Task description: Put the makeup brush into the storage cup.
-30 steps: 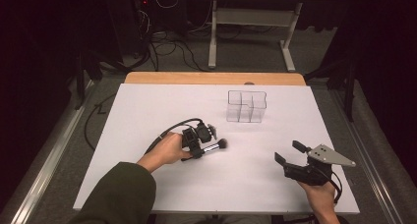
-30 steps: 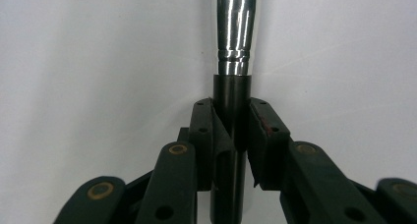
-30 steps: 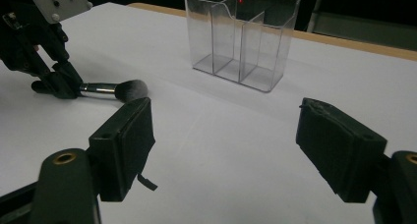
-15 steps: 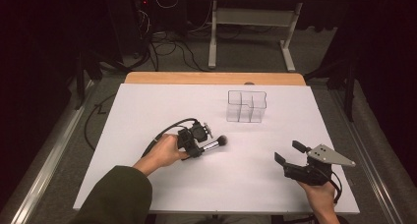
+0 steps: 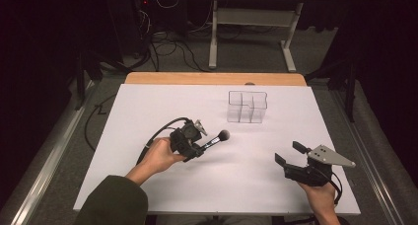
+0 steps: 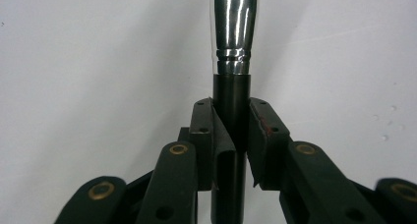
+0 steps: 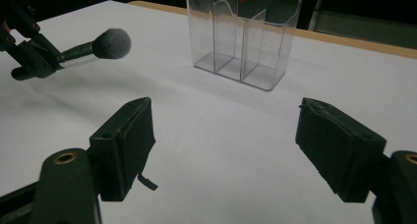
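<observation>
The makeup brush (image 5: 215, 141), clenched by its handle in the left gripper's (image 5: 196, 147) jaws, hangs above the white bench (image 5: 148, 101), seemingly being carried toward the clear organizer (image 5: 246, 106), needing tilting upright; right gripper (image 5: 291, 161) released.

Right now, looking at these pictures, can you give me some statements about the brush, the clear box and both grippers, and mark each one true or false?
1. The left gripper is clamped on the makeup brush by its handle. True.
2. The brush stands inside the clear organizer. False: it is held apart from the organizer, which looks empty.
3. The right gripper is open, holding nothing. True.
4. The organizer lies tipped on its side. False: it stands upright on the white table.
</observation>
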`<state>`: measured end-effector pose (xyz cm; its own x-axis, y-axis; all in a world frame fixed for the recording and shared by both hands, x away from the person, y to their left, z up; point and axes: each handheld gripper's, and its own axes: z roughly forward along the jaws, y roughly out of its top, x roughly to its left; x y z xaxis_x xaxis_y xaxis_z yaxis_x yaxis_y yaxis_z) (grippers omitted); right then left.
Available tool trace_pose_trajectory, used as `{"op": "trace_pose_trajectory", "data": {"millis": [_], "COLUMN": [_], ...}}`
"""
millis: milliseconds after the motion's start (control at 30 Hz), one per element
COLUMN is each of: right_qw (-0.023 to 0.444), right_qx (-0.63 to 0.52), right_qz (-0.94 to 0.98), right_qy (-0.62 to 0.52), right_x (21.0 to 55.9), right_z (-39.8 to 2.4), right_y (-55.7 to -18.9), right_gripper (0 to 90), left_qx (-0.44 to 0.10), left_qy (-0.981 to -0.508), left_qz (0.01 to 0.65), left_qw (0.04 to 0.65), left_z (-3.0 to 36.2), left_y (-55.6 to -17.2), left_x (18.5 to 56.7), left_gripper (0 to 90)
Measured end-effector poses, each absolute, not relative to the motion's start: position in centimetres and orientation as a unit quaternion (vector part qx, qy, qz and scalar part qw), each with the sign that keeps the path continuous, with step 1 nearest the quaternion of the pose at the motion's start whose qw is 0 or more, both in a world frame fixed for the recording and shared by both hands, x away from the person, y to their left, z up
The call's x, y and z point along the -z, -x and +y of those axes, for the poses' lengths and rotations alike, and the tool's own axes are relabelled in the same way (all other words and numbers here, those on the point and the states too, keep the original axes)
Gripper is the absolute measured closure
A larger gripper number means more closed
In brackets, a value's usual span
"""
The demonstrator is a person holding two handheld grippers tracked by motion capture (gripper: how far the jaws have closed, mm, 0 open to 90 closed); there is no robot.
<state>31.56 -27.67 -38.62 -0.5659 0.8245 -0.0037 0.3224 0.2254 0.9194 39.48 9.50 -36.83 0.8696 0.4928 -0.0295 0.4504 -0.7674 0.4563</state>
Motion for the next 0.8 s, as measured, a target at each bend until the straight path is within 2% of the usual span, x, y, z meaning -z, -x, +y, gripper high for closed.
{"op": "trace_pose_trajectory", "data": {"millis": [800], "right_qw": [0.259], "right_qx": [-0.488], "right_qz": [0.737], "right_qy": [-0.389], "right_x": [38.6], "right_z": [-27.7], "right_y": [-31.5], "right_gripper": [24.2], "left_qx": [-0.033], "left_qy": [-0.908], "left_qz": [0.273], "left_qw": [0.315], "left_z": [11.4], "left_y": [-36.3], "left_x": [36.3], "left_gripper": [74.0]}}
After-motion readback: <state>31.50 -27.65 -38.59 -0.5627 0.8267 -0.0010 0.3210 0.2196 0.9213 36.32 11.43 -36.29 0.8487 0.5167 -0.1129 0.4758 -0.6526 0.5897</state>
